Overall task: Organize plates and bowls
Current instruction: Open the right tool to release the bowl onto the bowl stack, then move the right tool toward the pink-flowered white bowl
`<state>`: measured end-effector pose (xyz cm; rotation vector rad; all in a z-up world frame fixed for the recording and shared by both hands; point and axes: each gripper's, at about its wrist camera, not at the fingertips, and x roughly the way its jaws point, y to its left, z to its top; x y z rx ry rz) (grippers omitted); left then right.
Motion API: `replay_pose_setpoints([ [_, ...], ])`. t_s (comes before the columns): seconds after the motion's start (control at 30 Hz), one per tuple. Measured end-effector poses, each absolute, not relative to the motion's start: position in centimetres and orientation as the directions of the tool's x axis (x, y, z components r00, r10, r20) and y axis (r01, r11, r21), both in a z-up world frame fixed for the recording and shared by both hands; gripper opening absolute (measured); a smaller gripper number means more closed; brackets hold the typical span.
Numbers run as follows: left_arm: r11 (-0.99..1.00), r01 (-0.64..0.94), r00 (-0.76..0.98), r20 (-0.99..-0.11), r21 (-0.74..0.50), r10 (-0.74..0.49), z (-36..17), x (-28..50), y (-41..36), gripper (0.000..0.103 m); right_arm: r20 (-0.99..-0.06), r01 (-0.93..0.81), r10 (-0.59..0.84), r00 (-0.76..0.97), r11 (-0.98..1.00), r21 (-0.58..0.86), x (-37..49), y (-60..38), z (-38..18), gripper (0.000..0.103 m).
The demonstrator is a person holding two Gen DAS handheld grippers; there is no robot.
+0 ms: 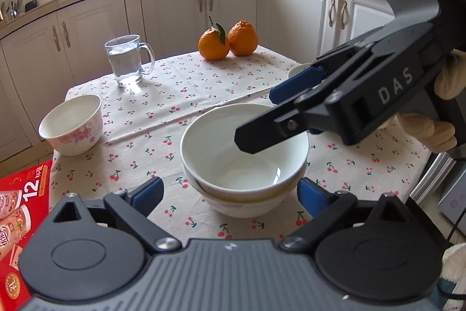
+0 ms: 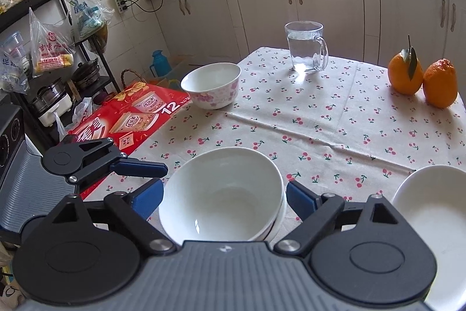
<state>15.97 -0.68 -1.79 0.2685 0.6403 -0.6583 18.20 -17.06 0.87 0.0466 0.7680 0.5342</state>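
White bowl stack (image 1: 244, 162) sits between my spread left tongs (image 1: 230, 193); right tongs (image 2: 222, 198) spread too. Stacking underway. Next: fetch floral bowl (image 1: 72, 124), far left.

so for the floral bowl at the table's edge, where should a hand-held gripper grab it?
Pinch the rim of the floral bowl, one finger inside the wall and one outside, coming from above. It stands upright, apart from the stacked white bowls, and looks too wide to span easily. The left hand-held gripper is open and probably nearer.
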Motion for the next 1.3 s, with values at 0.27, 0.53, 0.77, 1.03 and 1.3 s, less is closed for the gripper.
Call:
replay_pose_setpoints([
  [0.27, 0.821, 0.567, 0.673, -0.615, 0.073, -0.410, -1.4, 17.2, 3.3, 0.101, -0.670, -0.477, 0.455, 0.586, 0.863, 0.169, 19.5, -14.7, 1.7, 0.100],
  [0.53, 0.857, 0.508, 0.719, -0.592, 0.089, -0.364, -1.9, 19.6, 7.2, 0.101, -0.692, -0.509, 0.442, 0.571, 0.852, 0.124, 22.8, -11.5, 2.1, 0.102],
  [0.77, 0.885, 0.455, 0.748, -0.580, 0.093, -0.324, -2.6, 23.1, 9.4, 0.101, -0.719, -0.543, 0.425, 0.550, 0.836, 0.079, 26.1, -8.5, 2.1, 0.103],
  [1.03, 0.903, 0.418, 0.779, -0.552, 0.103, -0.297, -3.7, 26.9, 9.9, 0.101, -0.745, -0.596, 0.423, 0.516, 0.802, 0.043, 30.3, -5.2, 1.7, 0.103],
  [1.3, 0.903, 0.420, 0.787, -0.533, 0.094, -0.311, -4.6, 30.6, 9.8, 0.101, -0.774, -0.606, 0.438, 0.458, 0.790, 0.089, 36.0, -3.7, 1.1, 0.103],
])
